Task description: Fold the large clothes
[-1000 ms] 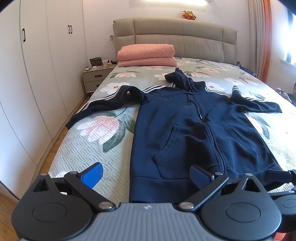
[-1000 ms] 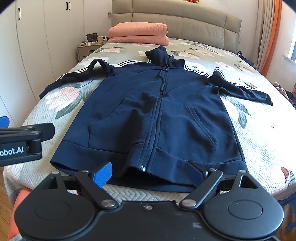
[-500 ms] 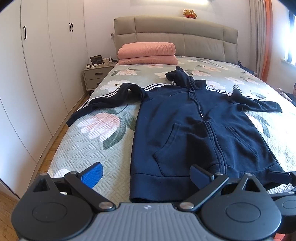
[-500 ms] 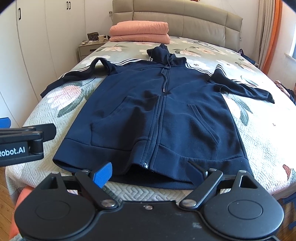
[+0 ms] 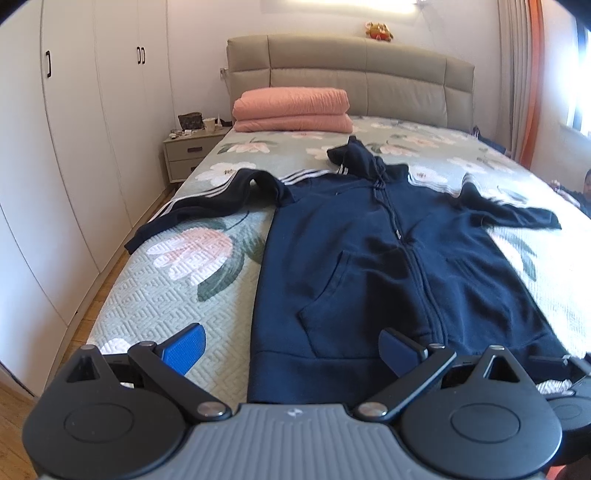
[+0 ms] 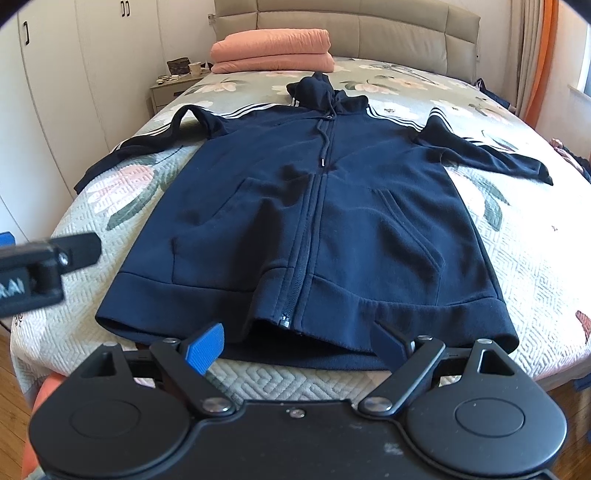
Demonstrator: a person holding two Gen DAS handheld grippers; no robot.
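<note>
Left gripper [image 5: 291, 349]: jaws wide apart, nothing between them. One blue-padded finger [image 5: 183, 348] sits over bare quilt, the other over the hoodie's hem near the zip. Low, at the foot of the bed.

Right gripper [image 6: 297, 345]: jaws likewise spread, empty. The zip's bottom end lies just ahead, between the two fingers; the hem runs across in front of both tips. Whether the tips touch the cloth cannot be told.

One hoodie [image 6: 314, 206], navy, face up, zipped, flat on the bed [image 6: 535, 266]. Hem at the foot edge nearest both grippers, hood [image 6: 314, 86] away toward the headboard. Two sleeves spread outward, one each side, white stripes along the shoulders. Two front pockets. One drawcord end lies on the chest beside the zip. In the left view the hoodie [image 5: 399, 266] lies right of centre, with open quilt to its left.

Beyond the hood: one pink blanket [image 5: 291, 110], folded in two layers, against the headboard [image 5: 369, 74]. One small toy [image 5: 378, 30] on top of the headboard. One nightstand [image 5: 188, 153], two drawers, small clutter on top. Wardrobe [image 5: 74, 129] along the left wall. Orange curtain [image 5: 533, 74] at right.
</note>
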